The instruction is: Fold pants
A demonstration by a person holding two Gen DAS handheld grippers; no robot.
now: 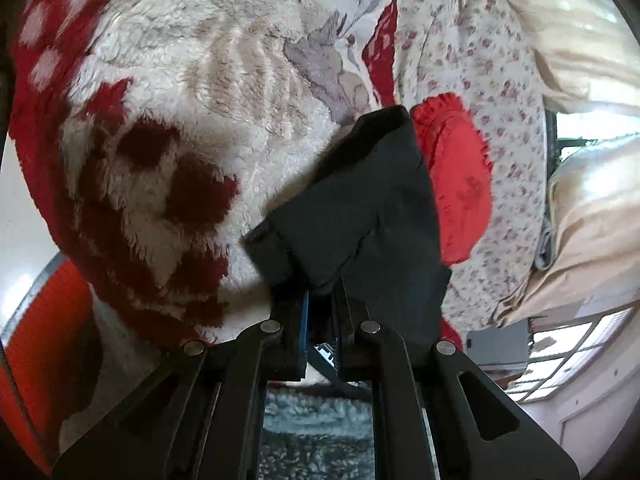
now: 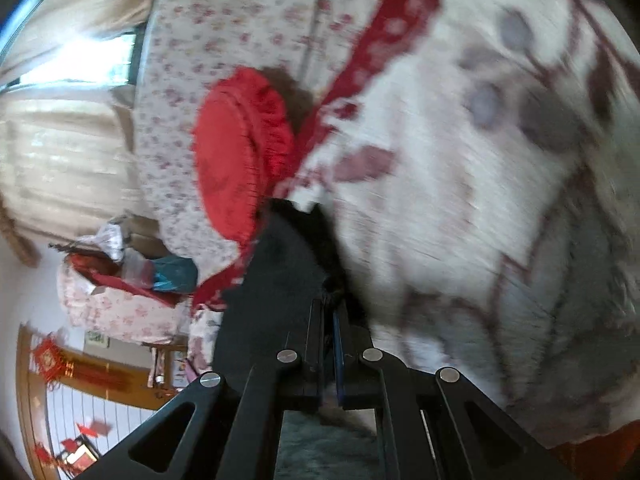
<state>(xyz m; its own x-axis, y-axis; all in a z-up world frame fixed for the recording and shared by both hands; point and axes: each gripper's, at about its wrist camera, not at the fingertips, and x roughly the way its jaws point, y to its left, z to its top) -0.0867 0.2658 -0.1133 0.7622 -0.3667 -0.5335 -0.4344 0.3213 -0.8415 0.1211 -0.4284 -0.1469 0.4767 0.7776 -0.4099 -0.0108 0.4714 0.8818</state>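
While both cameras look along their fingers at the bed, each gripper has black cloth pinched at its tip. Left gripper (image 1: pixel 322 286): its 2 fingers drawn close together, clamped on a fold of the black pants (image 1: pixel 360 200). The cloth rises from the fingertips as a dark wedge, lifted in front of the fluffy red-and-white blanket (image 1: pixel 192 92); whether its far edge touches the blanket, cannot tell. Just right of the cloth, a round red cushion (image 1: pixel 456 176) on the floral sheet (image 1: pixel 492 80). Cream curtain (image 1: pixel 580 32) at upper right.

Right gripper (image 2: pixel 329 300): its 2 fingers nearly together, gripping the pants (image 2: pixel 280 276) as well. Here the cloth bunches at the fingertips and spreads to the left of them. View is motion-blurred. Blanket (image 2: pixel 460 200) fills the right side; cushion (image 2: pixel 232 152) sits up and left of the cloth, on the sheet (image 2: pixel 224 28). Lower left: a heap of bags and bedding (image 2: pixel 124 280), a red knot ornament (image 2: pixel 50 360) on a wooden frame.
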